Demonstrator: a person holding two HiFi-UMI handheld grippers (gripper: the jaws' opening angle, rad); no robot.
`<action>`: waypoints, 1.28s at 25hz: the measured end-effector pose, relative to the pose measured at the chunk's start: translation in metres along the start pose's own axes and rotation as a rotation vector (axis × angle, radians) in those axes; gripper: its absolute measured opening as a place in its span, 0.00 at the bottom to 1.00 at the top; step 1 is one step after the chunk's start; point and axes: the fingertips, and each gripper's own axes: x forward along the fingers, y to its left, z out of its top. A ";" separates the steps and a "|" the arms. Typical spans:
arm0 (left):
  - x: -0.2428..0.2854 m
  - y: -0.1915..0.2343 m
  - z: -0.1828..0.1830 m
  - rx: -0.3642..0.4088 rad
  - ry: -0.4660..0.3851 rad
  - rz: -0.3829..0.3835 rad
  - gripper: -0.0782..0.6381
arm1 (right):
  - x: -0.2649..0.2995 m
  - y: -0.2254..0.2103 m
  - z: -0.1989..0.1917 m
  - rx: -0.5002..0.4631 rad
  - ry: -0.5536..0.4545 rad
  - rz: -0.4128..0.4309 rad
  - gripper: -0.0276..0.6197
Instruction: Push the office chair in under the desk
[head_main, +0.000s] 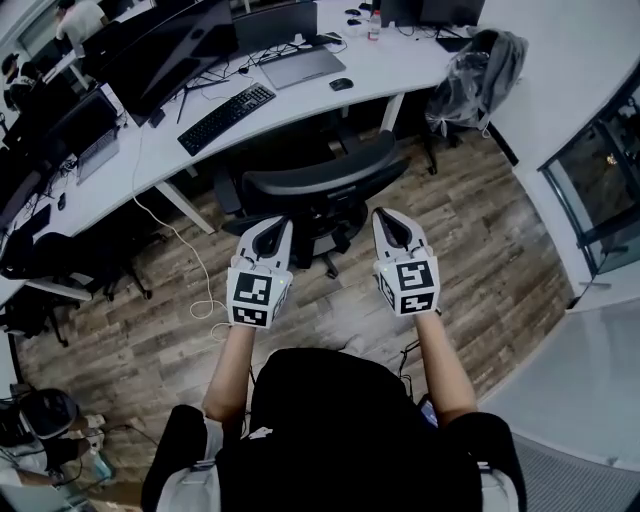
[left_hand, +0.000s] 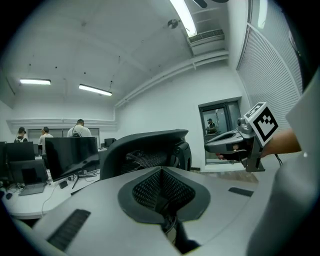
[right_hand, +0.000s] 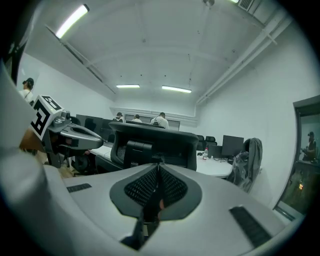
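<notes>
The black office chair (head_main: 318, 182) stands with its seat partly under the white desk (head_main: 300, 98) and its backrest toward me. Both grippers are held side by side just behind the backrest, pointing at it. My left gripper (head_main: 274, 228) is shut and holds nothing. My right gripper (head_main: 389, 217) is shut and empty too. In the left gripper view the closed jaws (left_hand: 161, 171) point at the chair's backrest (left_hand: 145, 149), with the right gripper (left_hand: 227, 146) off to the side. In the right gripper view the closed jaws (right_hand: 159, 168) face the backrest (right_hand: 155, 144), which stands a short way beyond the tips.
On the desk lie a keyboard (head_main: 225, 117), a laptop (head_main: 300, 66), a mouse (head_main: 341, 84) and dark monitors (head_main: 165, 52). A second chair draped with a grey jacket (head_main: 482, 72) stands at the right. A white cable (head_main: 198, 285) trails on the wood floor.
</notes>
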 end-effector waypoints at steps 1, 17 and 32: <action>0.001 0.000 -0.002 0.015 0.009 0.017 0.13 | 0.002 -0.001 -0.002 -0.013 0.000 0.017 0.08; 0.006 -0.014 -0.041 0.024 0.168 0.191 0.13 | 0.021 -0.007 -0.029 -0.246 0.055 0.241 0.08; -0.006 0.001 -0.057 0.206 0.306 0.299 0.13 | 0.043 -0.025 -0.055 -0.448 0.142 0.285 0.09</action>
